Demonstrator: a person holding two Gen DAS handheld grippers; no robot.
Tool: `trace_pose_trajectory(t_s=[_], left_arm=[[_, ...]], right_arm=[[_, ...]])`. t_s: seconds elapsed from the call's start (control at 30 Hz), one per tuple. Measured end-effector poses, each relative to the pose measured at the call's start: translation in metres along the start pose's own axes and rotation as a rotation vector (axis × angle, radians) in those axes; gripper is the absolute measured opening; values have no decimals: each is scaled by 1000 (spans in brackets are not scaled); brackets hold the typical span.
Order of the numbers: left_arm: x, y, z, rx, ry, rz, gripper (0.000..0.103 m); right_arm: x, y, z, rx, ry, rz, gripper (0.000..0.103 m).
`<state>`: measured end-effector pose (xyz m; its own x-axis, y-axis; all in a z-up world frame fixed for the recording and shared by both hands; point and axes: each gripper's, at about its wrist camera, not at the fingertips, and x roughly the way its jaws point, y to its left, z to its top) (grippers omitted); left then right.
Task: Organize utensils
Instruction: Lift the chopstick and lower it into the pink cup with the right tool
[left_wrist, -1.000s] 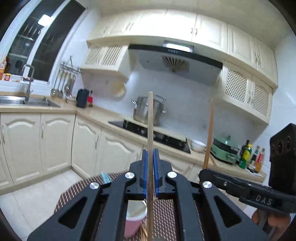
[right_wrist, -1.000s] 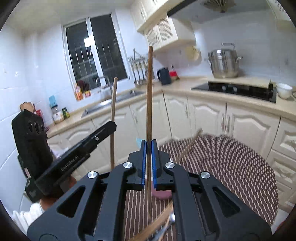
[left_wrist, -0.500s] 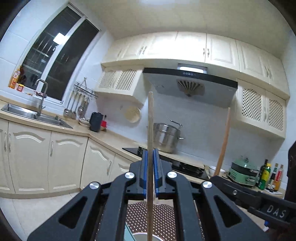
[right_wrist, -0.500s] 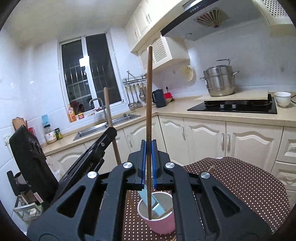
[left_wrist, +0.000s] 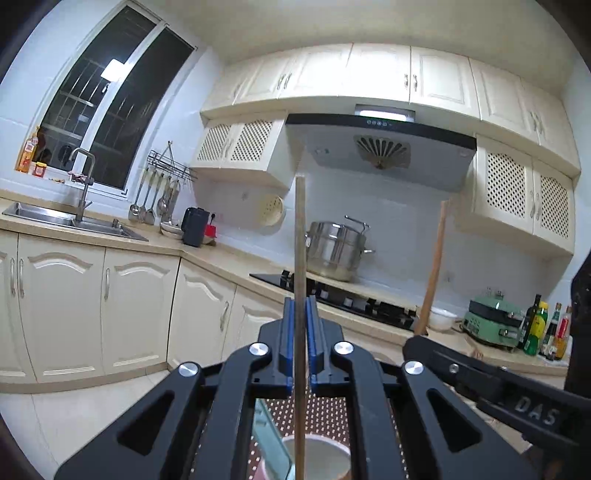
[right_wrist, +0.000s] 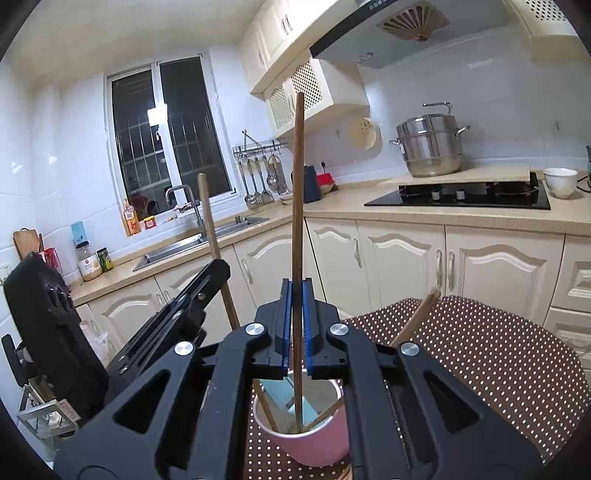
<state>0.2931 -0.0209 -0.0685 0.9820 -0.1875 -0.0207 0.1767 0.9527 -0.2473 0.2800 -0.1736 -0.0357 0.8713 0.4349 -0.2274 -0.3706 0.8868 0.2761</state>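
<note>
My left gripper (left_wrist: 299, 314) is shut on a light wooden chopstick (left_wrist: 300, 240) that stands upright, its lower end inside the pink cup (left_wrist: 317, 456) below. My right gripper (right_wrist: 297, 295) is shut on a dark wooden chopstick (right_wrist: 297, 184), also upright, with its lower end down in the pink cup (right_wrist: 314, 439). The cup stands on a brown dotted tablecloth (right_wrist: 480, 354) and holds a pale blue utensil (right_wrist: 277, 397) and another chopstick (right_wrist: 415, 321) leaning right. Each gripper shows in the other's view, the right one (left_wrist: 480, 373) and the left one (right_wrist: 177, 314), close beside the cup.
Cream kitchen cabinets (right_wrist: 406, 258) and a counter run behind the table. A sink (left_wrist: 66, 218), a black hob (right_wrist: 461, 195) with a steel pot (right_wrist: 430, 147), hanging ladles (left_wrist: 151, 199) and bottles (left_wrist: 543, 328) sit on or above the counter.
Both grippers have tilted upward and lowered their chopsticks: the tips now reach into the pink cup. Both stay shut on their chopsticks.
</note>
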Motion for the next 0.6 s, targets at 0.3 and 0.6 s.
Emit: trace_pose_trajectory(t_s=[0.3,0.6], left_arm=[[-22,5,-16,16,84,-17,6],[-36,6,-25,13,166,-32,32]], right_arm=[[-8,8,-13,-7,16,-8,6],[-15,14,-21,-24,26,-45,6]])
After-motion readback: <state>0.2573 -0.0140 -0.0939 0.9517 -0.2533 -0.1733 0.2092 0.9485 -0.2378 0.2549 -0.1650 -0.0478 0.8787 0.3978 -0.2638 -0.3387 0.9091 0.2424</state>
